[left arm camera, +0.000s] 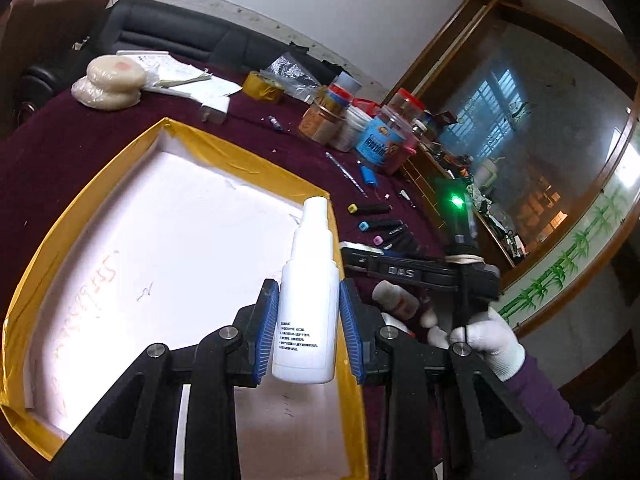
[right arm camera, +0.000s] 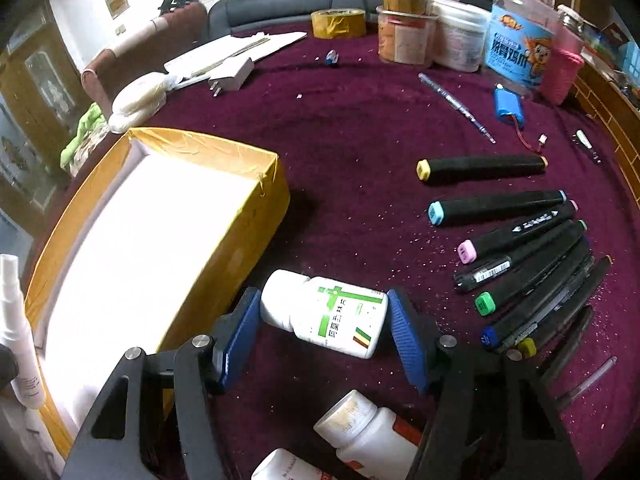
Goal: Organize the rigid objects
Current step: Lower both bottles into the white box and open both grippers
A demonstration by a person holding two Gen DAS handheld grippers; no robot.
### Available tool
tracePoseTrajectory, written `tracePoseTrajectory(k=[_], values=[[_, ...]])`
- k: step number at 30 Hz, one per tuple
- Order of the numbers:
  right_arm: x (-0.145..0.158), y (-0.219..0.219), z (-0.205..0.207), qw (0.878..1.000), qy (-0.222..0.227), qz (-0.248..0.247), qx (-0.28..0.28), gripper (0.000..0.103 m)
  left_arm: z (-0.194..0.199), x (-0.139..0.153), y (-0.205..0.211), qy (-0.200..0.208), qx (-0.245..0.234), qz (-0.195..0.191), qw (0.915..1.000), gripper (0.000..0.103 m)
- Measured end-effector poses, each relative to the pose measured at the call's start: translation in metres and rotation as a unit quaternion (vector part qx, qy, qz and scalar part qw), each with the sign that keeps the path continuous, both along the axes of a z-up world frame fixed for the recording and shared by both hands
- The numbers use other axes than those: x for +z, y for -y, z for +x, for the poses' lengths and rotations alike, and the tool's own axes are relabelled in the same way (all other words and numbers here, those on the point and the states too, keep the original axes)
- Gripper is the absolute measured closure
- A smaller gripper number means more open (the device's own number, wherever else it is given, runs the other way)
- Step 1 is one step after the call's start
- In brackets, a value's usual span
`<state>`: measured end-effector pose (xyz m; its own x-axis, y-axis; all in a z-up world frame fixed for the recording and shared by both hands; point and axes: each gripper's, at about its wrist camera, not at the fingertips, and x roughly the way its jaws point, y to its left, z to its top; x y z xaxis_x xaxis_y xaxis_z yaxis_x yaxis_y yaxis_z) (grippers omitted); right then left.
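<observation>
Both wrist views close above table, sharing yellow-edged box [left arm camera: 52, 240] [right arm camera: 248, 176]

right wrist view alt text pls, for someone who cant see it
The right tongs close on a white pill bottle with a green label, lying sideways above a maroon tablecloth. A yellow-taped box with a white interior sits to the left, and a row of black markers with coloured caps to the right.

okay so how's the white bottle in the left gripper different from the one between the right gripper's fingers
The spray bottle is slim, upright, and plain white with small black print; the pill bottle is squat, on its side, with a green-striped label. The spray bottle is clamped between the left gripper pads above the box; the pill bottle sits between the right gripper pads. Both are white plastic.
</observation>
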<state>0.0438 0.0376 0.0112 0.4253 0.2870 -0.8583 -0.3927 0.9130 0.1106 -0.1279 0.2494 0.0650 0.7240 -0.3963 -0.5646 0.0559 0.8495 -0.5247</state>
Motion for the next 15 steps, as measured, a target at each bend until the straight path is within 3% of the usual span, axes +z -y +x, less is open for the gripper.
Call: tracePoseTrajectory(k=[5, 8, 11, 15], values=[[0.021, 0.0, -0.015, 0.999, 0.037, -0.014, -0.006, 0.045, 0.027, -0.004, -0.006, -0.029, 0.0, 0.013, 0.9995, 0.075], [0.048, 0.001, -0.025, 0.997, 0.072, 0.004, -0.003, 0.045, 0.057, -0.014, -0.011, -0.062, 0.003, 0.006, 0.998, 0.075], [0.069, -0.013, -0.032, 0.995, 0.083, 0.032, 0.032, 0.045, 0.084, -0.028, -0.015, -0.088, 0.009, -0.007, 0.996, 0.075], [0.066, -0.047, -0.032, 0.994, 0.086, 0.012, 0.067, 0.045, 0.106, -0.042, -0.018, -0.108, 0.023, -0.005, 0.9938, 0.075]])
